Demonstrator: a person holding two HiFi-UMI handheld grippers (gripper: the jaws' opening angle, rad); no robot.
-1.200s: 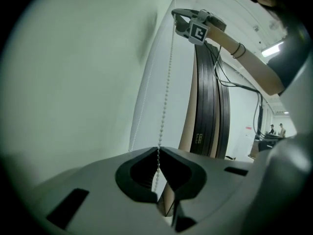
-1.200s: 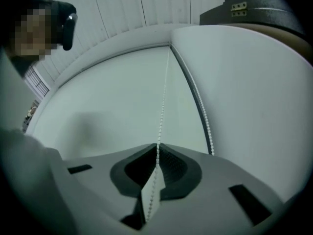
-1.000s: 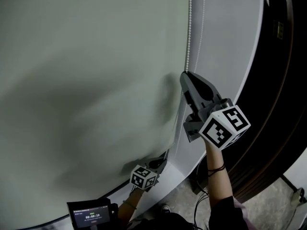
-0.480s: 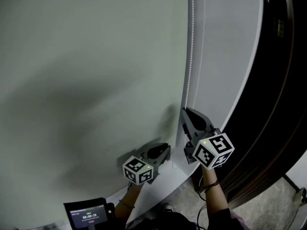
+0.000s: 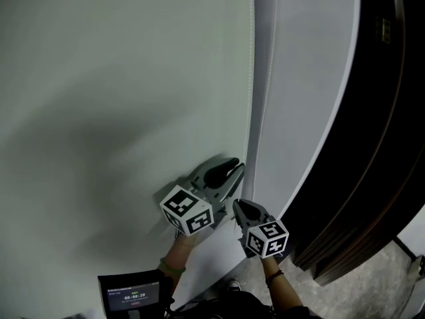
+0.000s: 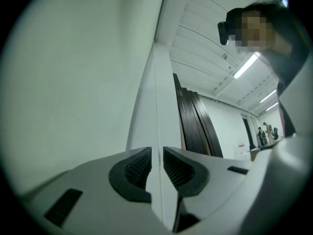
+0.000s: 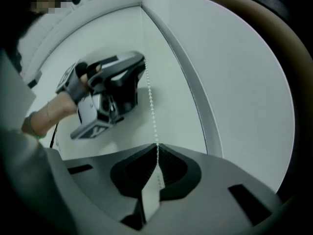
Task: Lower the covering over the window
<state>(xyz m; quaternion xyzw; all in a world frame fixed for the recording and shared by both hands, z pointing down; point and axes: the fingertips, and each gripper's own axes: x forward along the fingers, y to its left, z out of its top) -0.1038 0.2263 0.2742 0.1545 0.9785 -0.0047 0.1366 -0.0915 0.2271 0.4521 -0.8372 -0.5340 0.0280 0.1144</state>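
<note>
The right tool [image 5: 237, 205] has dropped down the bead chain [image 5: 252, 98] to just beside the left tool [image 5: 231, 170], which has risen; the right one pinches the chain, the left one's jaws have just been opening and stand spread around it. Two tools, one chain, hanging along the right edge of the pale blind [image 5: 119, 78]; a white frame [image 5: 305, 78] and dark slatted panels [image 5: 382, 145] lie further right.

Tally by kind, head view
2 grippers, the left gripper [image 5: 234, 169] and the right gripper [image 5: 237, 206], at lower centre; 2 strands of bead chain [image 5: 252, 78] down the upper middle; 1 pale covering [image 5: 119, 78] filling the left; 1 small screen [image 5: 133, 296] at lower left
</note>
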